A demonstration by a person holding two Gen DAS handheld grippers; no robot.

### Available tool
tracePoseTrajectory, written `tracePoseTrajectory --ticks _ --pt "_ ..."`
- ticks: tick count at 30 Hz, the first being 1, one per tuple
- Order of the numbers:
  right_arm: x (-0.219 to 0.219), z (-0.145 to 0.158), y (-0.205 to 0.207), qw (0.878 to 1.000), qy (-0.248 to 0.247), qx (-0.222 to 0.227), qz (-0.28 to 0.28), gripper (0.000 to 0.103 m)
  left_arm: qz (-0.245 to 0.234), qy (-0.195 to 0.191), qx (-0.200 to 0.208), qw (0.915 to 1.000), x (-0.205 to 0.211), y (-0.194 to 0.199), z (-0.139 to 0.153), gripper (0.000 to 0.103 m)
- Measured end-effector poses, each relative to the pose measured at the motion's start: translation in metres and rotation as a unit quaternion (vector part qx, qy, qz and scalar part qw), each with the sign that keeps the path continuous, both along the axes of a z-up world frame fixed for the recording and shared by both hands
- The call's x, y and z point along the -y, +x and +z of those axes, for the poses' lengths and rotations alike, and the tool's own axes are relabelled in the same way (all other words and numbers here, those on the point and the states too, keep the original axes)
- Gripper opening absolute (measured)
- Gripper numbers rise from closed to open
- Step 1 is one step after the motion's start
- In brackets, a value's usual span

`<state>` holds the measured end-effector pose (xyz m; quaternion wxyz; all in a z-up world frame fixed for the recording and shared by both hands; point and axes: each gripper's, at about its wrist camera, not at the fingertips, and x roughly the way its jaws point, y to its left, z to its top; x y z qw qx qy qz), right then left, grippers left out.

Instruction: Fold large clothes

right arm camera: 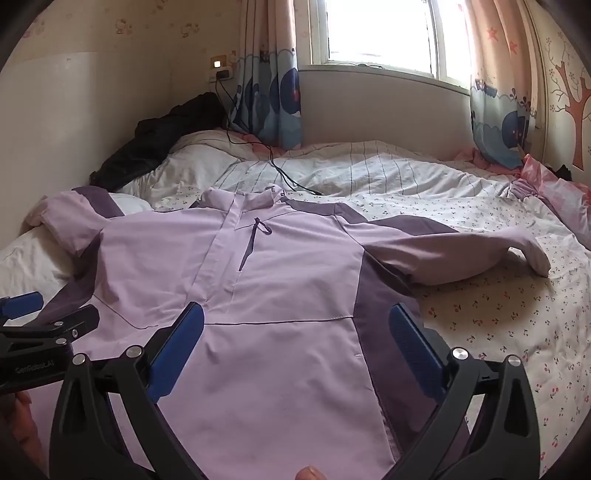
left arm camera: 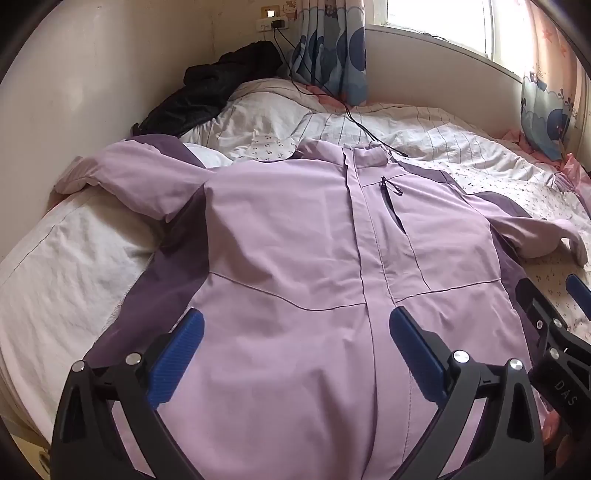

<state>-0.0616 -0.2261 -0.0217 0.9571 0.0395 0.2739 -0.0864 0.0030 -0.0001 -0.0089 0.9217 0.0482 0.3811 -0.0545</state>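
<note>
jacket point(left arm camera: 295, 236): flat on bed point(left arm camera: 55, 280), front up, sleeves spread | left tongs point(left arm camera: 295, 332): apart, empty, over hem | right tongs point(right arm camera: 295, 332): apart, empty, over hem's right side

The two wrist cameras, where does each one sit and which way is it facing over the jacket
Left wrist: sits on the left gripper above the hem of the lilac jacket, facing up its front toward the collar and the window; own open blue fingers show, with the right gripper at the right edge.
Right wrist: sits on the right gripper above the hem nearer the jacket's outstretched sleeve, facing the same way; the left gripper shows at the left edge.
Shared: jacket, black garment, charging cable, curtains.
</note>
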Motion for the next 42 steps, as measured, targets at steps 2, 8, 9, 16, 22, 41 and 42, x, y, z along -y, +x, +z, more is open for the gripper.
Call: tracePoseTrajectory --ticks 2,8,9,16,22,41,42 --pt "0.001 -0.001 0.001 1.000 0.003 -0.003 -0.001 0.097 -0.002 0.003 0.000 1.0000 0.001 -0.001 0.000 0.096" --pt "0.003 -0.005 0.003 1.000 0.007 -0.010 0.002 0.097 -0.001 0.011 -0.003 0.9999 0.003 0.000 -0.004 0.096" --pt "0.003 -0.005 0.003 1.000 0.007 -0.010 0.003 0.097 -0.001 0.014 -0.001 0.9999 0.003 0.000 -0.004 0.096" --pt "0.002 -0.004 0.001 1.000 0.007 -0.007 0.004 0.097 -0.004 0.019 0.004 0.9998 0.006 -0.003 -0.003 0.096" --pt "0.000 -0.004 0.001 1.000 0.004 -0.005 0.006 0.097 -0.004 0.016 0.005 0.9999 0.007 -0.004 -0.001 0.096" --pt "-0.002 -0.003 -0.001 1.000 0.000 -0.002 0.012 0.097 -0.020 0.009 0.014 0.9997 0.007 -0.010 0.005 0.096" --pt "-0.002 -0.003 -0.001 1.000 0.000 -0.002 0.012 0.097 -0.022 0.008 0.015 0.9996 0.008 -0.011 0.006 0.096"
